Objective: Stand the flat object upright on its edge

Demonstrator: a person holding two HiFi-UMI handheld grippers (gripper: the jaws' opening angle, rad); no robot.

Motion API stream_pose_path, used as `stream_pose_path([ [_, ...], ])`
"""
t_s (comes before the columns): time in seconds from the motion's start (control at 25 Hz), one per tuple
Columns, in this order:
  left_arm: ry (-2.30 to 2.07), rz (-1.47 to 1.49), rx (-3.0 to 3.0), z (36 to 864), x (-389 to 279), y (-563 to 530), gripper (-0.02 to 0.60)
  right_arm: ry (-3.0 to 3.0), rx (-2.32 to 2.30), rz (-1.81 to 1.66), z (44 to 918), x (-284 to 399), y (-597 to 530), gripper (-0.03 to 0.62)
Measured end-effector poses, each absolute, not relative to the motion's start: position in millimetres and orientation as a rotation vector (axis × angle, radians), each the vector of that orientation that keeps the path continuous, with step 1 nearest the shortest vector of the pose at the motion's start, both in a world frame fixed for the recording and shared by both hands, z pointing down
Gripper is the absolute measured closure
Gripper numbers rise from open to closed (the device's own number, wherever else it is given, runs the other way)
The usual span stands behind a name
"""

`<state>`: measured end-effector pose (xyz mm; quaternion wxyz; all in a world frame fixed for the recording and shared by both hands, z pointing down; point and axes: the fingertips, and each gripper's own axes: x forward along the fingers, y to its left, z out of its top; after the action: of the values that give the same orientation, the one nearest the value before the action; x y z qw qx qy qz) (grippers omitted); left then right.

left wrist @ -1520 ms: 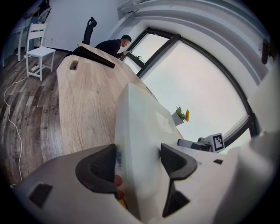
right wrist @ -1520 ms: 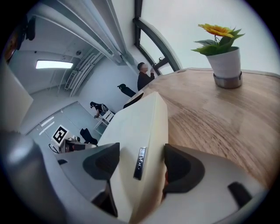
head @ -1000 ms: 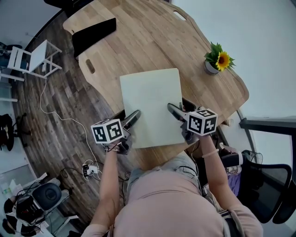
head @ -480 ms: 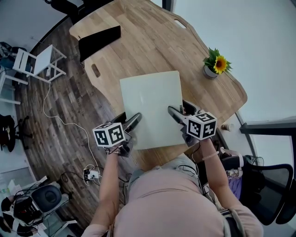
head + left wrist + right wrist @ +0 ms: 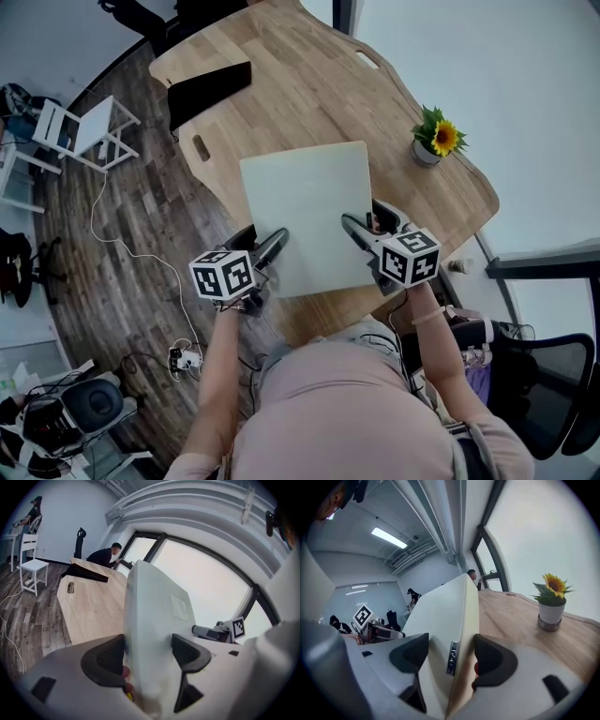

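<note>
Head view: left gripper (image 5: 263,240) and right gripper (image 5: 368,221) each pinch opposite side edges of the pale board (image 5: 305,208).

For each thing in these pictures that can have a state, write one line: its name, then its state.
left gripper: shut on the pale board's left edge.
right gripper: shut on the board's right edge.
pale board: held by both grippers, broad face up over the table, not yet on edge.
sunflower pot: upright, apart from the board.
black object: lying at the table's far end, untouched.
white chair: upright on the floor.
</note>
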<state>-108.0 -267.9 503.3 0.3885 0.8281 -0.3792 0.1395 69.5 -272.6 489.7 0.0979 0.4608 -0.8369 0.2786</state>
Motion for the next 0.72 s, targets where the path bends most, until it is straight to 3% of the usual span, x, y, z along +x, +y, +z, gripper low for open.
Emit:
stream_pose_path([
  [0.72, -1.081, 0.333, 2.266, 475, -108, -271, 0.284, -2.532, 1.391, 0.566, 460, 69, -277, 0.292],
])
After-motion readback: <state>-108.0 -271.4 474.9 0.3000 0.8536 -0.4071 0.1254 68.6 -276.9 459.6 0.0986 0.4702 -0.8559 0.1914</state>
